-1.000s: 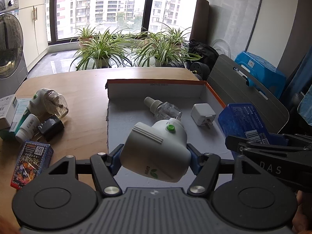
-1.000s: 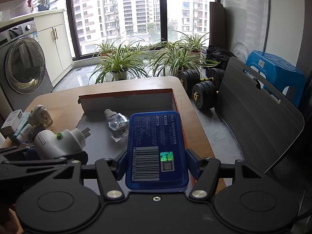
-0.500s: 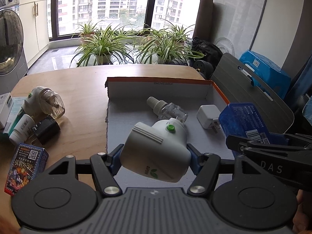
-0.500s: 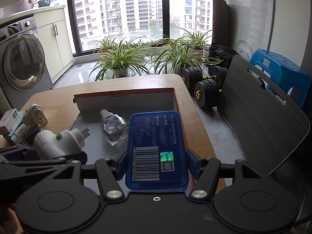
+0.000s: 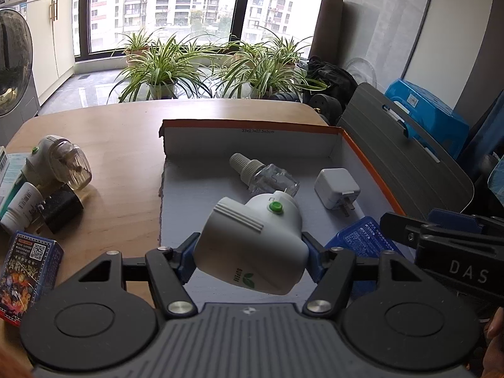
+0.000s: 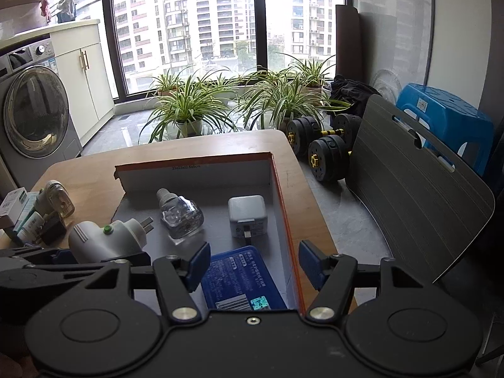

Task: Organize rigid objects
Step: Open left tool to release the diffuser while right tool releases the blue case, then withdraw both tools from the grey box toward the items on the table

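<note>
Smoothly rounded white plastic plug-in diffuser (image 5: 252,245)

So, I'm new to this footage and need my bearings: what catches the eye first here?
The white plug-in device with a green button, clamped in the left gripper above the shallow orange-edged box. Next, the blue case lying in the box's near right corner between the open jaws of the right gripper, which have just been opening. Farther in lie a clear bottle and a white charger.
</note>
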The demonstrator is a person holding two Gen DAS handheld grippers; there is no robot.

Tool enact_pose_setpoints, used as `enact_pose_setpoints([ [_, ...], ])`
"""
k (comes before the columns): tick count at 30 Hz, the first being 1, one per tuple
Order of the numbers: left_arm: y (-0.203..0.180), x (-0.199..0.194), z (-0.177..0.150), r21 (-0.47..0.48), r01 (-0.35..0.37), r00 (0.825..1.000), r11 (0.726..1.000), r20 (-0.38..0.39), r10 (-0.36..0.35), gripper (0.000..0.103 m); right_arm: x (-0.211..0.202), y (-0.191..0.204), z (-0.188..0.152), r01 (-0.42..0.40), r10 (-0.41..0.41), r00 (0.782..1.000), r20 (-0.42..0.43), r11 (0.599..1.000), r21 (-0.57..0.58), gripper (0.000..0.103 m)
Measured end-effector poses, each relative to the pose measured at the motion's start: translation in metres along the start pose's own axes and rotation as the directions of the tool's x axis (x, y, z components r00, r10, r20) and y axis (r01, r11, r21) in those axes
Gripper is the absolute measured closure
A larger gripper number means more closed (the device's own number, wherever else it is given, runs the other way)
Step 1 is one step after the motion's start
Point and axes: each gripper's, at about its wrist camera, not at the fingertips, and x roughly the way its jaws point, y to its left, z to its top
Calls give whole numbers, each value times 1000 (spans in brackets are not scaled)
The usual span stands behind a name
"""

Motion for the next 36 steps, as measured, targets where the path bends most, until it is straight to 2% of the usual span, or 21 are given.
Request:
enact_pose_setpoints([
  [5,-8,6,-4,8,38,999,999,-27,-38,35,-8,-5,1,4,-4,1000,14,1000,23,27],
  [6,-9,6,-5,9,52,998,999,-33,-51,33,-10,-5,1,5,-6,1000,15,1000,26,27],
  [7,-10,5,-6,6,66,997,998,-34,-66,25,-12,-5,1,3,-4,1000,18,1000,28,27],
  [8,-11,3,-7,5,72,997,997,-31,-71,22,-14,-5,0,2,-3,1000,20,1000,28,27],
  [11,-10,-5,-6,3,64,998,998,-19,-64,21,-22,-3,0,0,-1,1000,29,1000,29,27],
  [19,9,-39,-7,-30,-30,1000,999,3,30,7,-41,7,-1,-8,5,999,50,998,59,23],
  [28,42,-75,-14,-47,-140,990,989,3,140,5,-54,39,-11,-76,75,997,26,997,23,19],
  [36,66,-99,-21,-68,-183,982,981,26,185,4,-61,70,-17,-116,117,993,11,993,-19,18],
])
